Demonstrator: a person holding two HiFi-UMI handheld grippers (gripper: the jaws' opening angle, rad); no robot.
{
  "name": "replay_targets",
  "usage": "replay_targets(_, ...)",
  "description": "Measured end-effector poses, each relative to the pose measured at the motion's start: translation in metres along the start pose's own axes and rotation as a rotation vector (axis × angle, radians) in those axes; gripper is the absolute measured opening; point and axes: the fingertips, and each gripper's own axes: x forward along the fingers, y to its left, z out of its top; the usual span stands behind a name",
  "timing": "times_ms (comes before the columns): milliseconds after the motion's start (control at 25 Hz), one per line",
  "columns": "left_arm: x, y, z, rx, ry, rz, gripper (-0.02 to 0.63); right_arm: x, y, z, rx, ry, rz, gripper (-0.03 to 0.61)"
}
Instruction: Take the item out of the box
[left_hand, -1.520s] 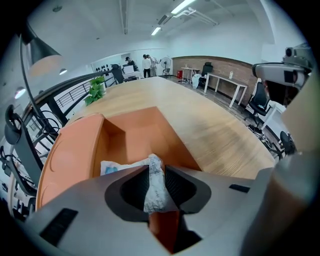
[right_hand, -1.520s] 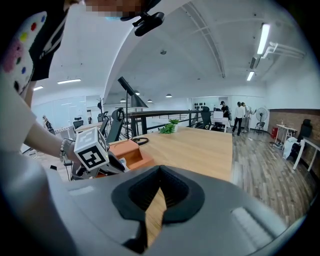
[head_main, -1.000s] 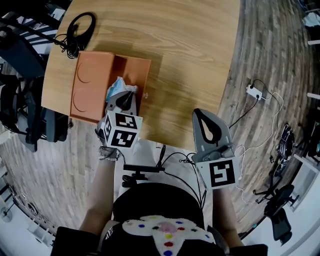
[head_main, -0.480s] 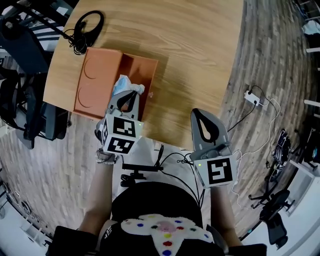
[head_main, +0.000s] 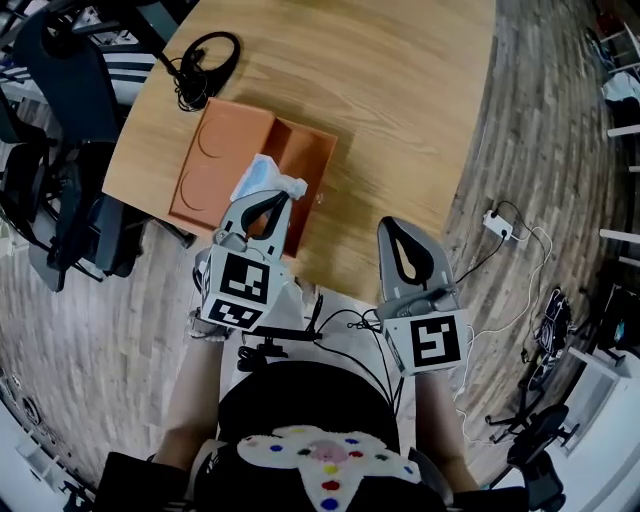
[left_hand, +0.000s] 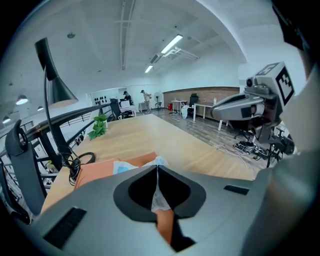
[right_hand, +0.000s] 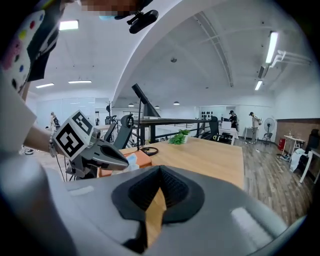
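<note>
Over the near left part of the light wooden table (head_main: 400, 90), in the head view, the left gripper (head_main: 284, 196) is clenching a clear plastic packet with white and pale blue contents (head_main: 262, 178). The packet is hanging over the flat orange cardboard box (head_main: 310, 155), above the line where the tray meets its lid. The lid is lying open to the left. The box is sitting close to the table's left edge, with dark office chairs (head_main: 70, 200) standing just beyond that edge. Black headphones with a tangled cable (head_main: 205, 65) are lying near the far left corner. To the right and far side of the box, bare wood is stretching wide. The right gripper (head_main: 393, 226) is hanging well apart to the right, over the table's near edge. A white power strip (head_main: 497, 220) is lying on the plank floor further right.

Looking along the left gripper's own jaws, the tips are pinching the thin packet. It is running down through the gap and poking up above them. The orange box is lying beyond, with open tabletop past it.

Looking along the right gripper's jaws, they are pressing together on nothing, with only wood showing through the gap. A small green plant (right_hand: 180, 136) is standing at the table's far edge.
</note>
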Motion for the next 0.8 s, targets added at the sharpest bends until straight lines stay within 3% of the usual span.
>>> replay_targets(440, -0.082, 0.013, 0.047, 0.010, -0.216, 0.048, 0.012, -0.001, 0.030, 0.046, -0.052, -0.099, 0.027, 0.009)
replay_targets(800, -0.133, 0.027, 0.065, 0.000, -0.328, 0.138, 0.012, -0.008, 0.051, 0.077, -0.059, -0.180, 0.075, 0.008)
